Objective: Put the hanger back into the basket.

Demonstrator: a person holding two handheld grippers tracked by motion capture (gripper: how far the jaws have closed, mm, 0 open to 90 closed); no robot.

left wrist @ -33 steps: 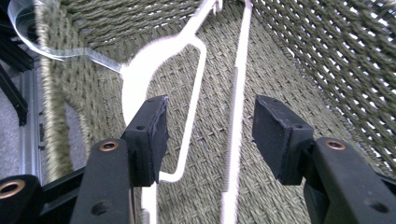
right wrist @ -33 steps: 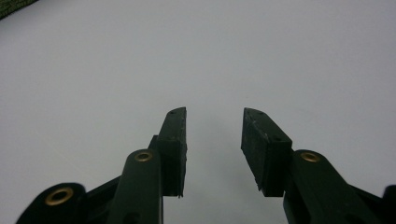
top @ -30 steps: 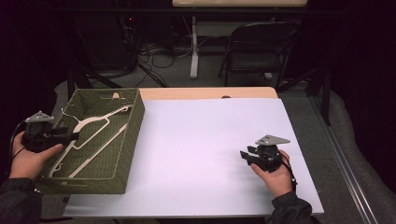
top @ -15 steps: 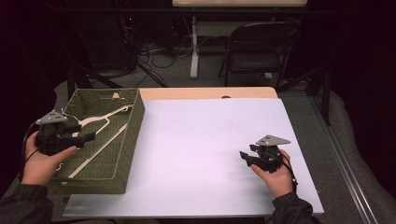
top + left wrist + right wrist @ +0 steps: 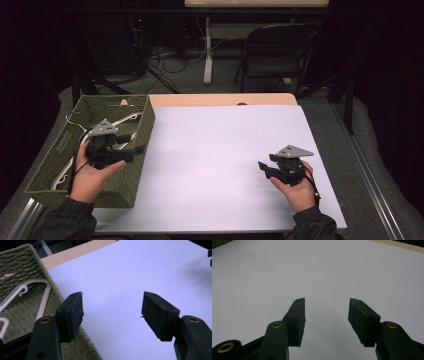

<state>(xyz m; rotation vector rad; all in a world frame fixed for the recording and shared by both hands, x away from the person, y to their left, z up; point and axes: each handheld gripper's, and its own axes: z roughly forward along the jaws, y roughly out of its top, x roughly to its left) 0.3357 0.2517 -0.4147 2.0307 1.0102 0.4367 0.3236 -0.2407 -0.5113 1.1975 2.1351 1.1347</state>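
Your left gripper (image 5: 131,150) sits over the basket (image 5: 131,187) rim, jaws spread, empty; hangers (image 5: 30,287) probably untouched. Right gripper (image 5: 265,167) spread, empty.

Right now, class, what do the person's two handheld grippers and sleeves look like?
Each black handheld gripper, left gripper and right gripper, carries a grey three-cornered plate on top and ends in two blocky black jaws on arms with brass-coloured rivets. A thin black cable trails from each. The sleeves are dark.
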